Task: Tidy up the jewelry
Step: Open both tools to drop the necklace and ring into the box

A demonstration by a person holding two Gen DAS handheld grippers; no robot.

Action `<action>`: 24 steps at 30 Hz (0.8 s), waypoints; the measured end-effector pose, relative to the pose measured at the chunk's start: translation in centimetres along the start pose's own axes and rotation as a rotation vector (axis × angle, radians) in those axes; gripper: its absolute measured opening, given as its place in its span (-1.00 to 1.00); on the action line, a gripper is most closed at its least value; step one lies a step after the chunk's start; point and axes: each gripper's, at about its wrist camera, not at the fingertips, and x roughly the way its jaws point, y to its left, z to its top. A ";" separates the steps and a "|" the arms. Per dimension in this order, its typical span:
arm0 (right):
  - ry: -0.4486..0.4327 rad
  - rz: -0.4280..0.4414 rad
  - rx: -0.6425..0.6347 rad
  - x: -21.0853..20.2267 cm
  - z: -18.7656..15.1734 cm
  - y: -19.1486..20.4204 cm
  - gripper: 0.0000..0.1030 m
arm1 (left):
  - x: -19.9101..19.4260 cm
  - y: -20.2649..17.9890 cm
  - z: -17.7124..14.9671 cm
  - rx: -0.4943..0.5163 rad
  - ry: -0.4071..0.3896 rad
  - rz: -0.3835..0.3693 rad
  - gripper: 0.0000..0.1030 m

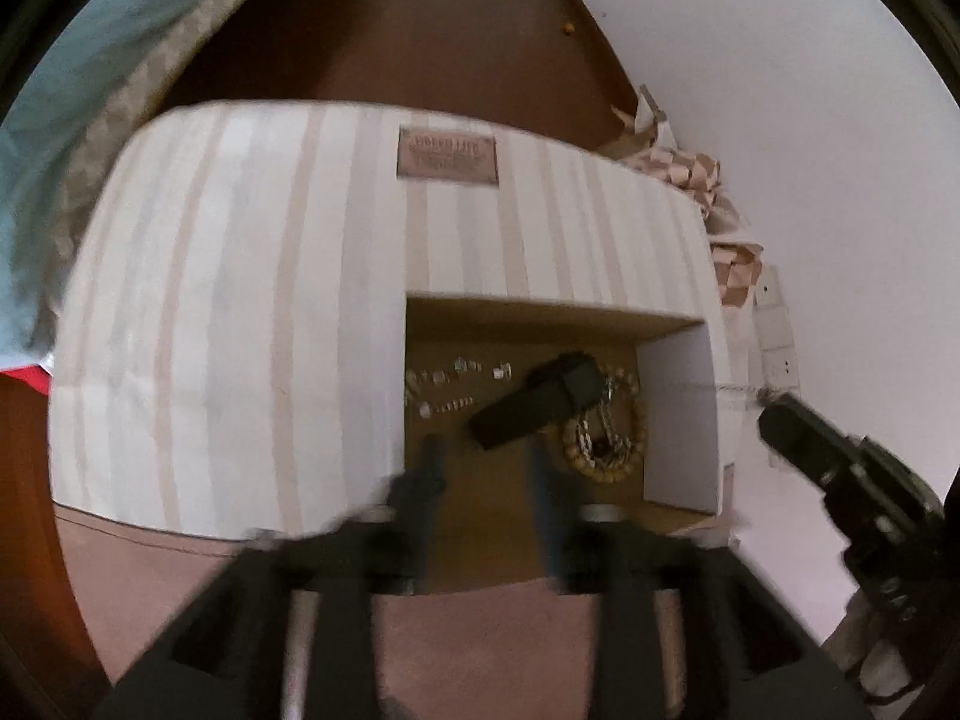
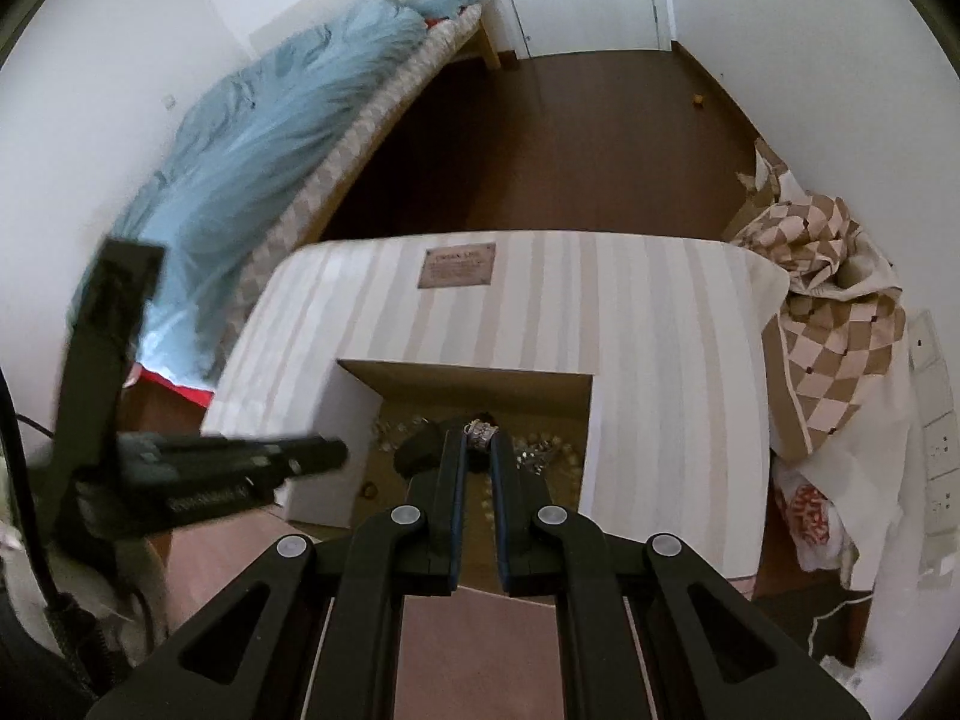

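The right gripper [image 2: 479,439] has its fingers drawn close together and pinches a small silvery ring-like piece [image 2: 483,435] at their tips, held over the open compartment [image 2: 474,384] cut into the striped box [image 2: 660,324]. In the right wrist view the compartment sits at the centre, with the box lid stretching toward 12 o'clock and bearing a brown label [image 2: 457,266].

The left gripper [image 1: 486,468] is blurred; its two fingers stand apart with nothing visible between them, hovering at the near edge of the same compartment. In the left wrist view, a dark block [image 1: 534,402] lies tilted on the tan compartment floor. Just at 3 o'clock of it lies a beaded bracelet [image 1: 606,450] with a silvery chain [image 1: 600,420] coiled inside its loop. Small silvery pieces [image 1: 456,384] are scattered toward 10 o'clock of the block. A thin chain [image 1: 708,388] stretches across the white side wall toward the right gripper at 3 o'clock.

The box rests on a pinkish counter [image 2: 480,648]. A bed [image 2: 270,138] with a blue cover lies at 10 o'clock in the right wrist view, and a checkered cloth [image 2: 834,300] is heaped at 3 o'clock. The floor [image 2: 540,138] is dark brown.
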 end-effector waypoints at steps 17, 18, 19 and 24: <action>0.024 -0.267 0.044 -2.4 -2.2 -0.1 0.95 | -5.4 0.8 -3.9 0.045 -0.298 0.341 0.98; 0.024 -0.279 0.046 -2.7 -2.6 0.0 0.95 | -5.6 0.9 -4.5 0.046 -0.301 0.346 0.98; 0.022 -0.289 0.049 -3.0 -2.9 0.2 0.95 | -5.7 0.8 -4.8 0.046 -0.303 0.348 0.98; -0.016 -0.314 0.049 -5.7 -4.7 1.6 0.96 | -7.9 0.2 -7.3 0.048 -0.340 0.350 0.99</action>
